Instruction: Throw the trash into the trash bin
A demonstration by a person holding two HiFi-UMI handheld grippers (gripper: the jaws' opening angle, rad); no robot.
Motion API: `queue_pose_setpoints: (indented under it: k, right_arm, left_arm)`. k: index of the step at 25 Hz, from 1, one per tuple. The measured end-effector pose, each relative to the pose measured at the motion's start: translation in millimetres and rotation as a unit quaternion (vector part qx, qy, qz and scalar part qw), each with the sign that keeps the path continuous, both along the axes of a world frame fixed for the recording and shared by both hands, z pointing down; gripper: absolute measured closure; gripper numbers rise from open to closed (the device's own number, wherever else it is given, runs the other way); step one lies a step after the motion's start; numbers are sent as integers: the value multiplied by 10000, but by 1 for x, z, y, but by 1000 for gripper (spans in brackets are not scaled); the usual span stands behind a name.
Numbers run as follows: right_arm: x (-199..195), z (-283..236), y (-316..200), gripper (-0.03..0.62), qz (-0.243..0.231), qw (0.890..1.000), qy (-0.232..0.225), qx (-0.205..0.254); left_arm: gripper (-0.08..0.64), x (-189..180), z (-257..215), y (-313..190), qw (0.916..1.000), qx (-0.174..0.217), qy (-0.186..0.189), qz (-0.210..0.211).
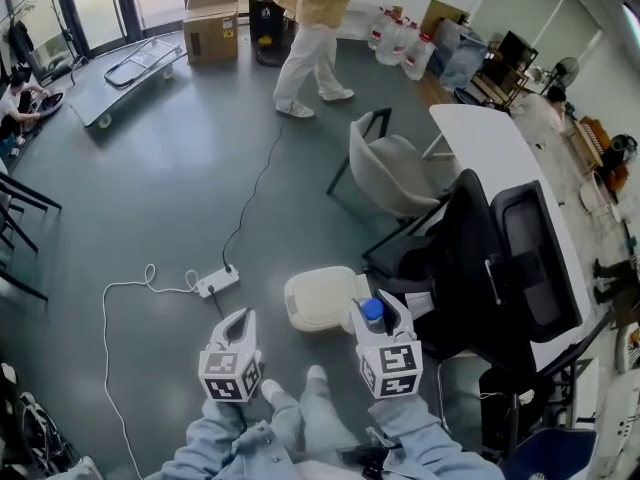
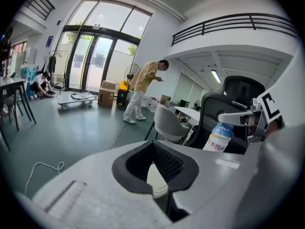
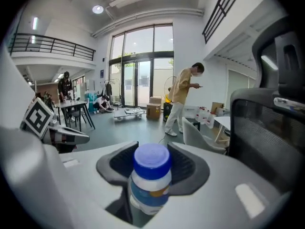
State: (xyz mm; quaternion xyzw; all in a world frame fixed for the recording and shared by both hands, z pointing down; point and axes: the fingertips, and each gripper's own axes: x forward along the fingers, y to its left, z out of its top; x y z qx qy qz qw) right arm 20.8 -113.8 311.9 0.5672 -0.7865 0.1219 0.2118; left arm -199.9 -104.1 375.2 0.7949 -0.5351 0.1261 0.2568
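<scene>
My right gripper (image 1: 378, 308) is shut on a small white bottle (image 1: 372, 311) with a blue cap. In the right gripper view the bottle (image 3: 151, 175) stands upright between the black pads of the right gripper (image 3: 152, 163). A cream trash bin (image 1: 318, 300) with its lid down sits on the floor just ahead, between the two grippers. My left gripper (image 1: 238, 320) hovers to the bin's left, open and holding nothing. Through the gap of the left gripper (image 2: 155, 168) a bit of the cream bin (image 2: 156, 179) shows. The bottle (image 2: 218, 138) also appears at the right of the left gripper view.
A black office chair (image 1: 500, 258) stands close on the right, by a white table (image 1: 490, 143). A grey chair (image 1: 395, 173) is beyond the bin. A power strip (image 1: 217, 282) and its cables lie on the floor to the left. A person (image 1: 315, 28) stands at the far end.
</scene>
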Motion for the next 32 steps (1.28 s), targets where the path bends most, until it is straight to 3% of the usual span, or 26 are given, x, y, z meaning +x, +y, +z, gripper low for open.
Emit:
queue_pose_setpoints:
  k: [14,20,26,32]
  right_arm:
    - [28,126,-14,400,100,9984,-304,-471]
    - [44,199,-2,400,353,9950,-580,-730]
    - [54,270,29,400,563,9895,-724,-1117]
    - [65,304,39,400,678,9873,-695,-1255]
  left_arm:
    - [551,58,124,-17,9974,-489,-52,528]
    - [551,79,194,-14,9968,-533,-24,595]
    - [551,97,256,7,9946,-836,50,604]
    - [551,97,295,10,9941,-805,-80,720]
